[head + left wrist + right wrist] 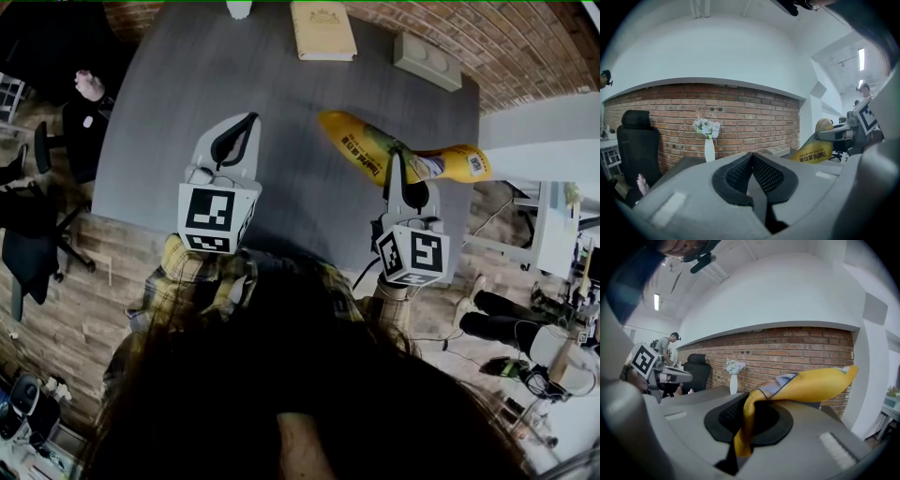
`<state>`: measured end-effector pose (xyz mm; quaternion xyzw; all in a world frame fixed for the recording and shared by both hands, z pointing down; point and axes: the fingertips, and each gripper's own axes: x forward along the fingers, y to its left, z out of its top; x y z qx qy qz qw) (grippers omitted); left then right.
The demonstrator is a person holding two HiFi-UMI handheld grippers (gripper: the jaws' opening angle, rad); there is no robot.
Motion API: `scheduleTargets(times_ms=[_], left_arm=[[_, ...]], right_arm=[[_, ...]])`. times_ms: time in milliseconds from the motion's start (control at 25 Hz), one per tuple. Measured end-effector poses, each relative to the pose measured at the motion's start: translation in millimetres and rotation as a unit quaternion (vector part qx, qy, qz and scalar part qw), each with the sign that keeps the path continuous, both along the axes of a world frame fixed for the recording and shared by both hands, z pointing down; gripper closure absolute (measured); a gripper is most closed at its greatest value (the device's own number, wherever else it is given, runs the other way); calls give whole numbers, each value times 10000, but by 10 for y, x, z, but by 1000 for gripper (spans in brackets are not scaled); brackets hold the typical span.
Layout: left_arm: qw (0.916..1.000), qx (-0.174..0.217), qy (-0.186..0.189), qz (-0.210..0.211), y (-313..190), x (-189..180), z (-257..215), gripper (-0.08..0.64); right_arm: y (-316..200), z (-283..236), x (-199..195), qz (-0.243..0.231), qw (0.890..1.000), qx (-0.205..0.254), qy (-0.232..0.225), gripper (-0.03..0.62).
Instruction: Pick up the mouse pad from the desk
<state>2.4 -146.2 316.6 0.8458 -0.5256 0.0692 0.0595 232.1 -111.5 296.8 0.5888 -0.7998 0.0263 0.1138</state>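
Mouse pad [361, 145], yellow, is pinched near its middle by the right gripper [396, 164], whose fingers are closed on it. It looks lifted off the table [187, 112], though we cannot confirm the clearance. Its long axis runs crosswise to the fingers, and the right end reaches past the table's right edge. In the right gripper view the pad [811, 383] stands up and out to the right.

Left gripper [246, 122] has its fingers closed on nothing and hangs well apart to the left.

The book [322, 30] and grey box [427, 61] lie further off. We judge there is open room upward.
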Motion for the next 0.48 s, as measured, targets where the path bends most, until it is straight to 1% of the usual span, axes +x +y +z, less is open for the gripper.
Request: scheduleTargets(times_ms=[320, 480], left_arm=[[9997, 156, -192, 9, -27, -51, -37, 563], [9995, 236, -197, -34, -77, -88, -57, 565]], right_arm=[[28, 14, 17, -13, 10000, -10, -7, 571], [10, -7, 10, -13, 10000, 39, 24, 571]])
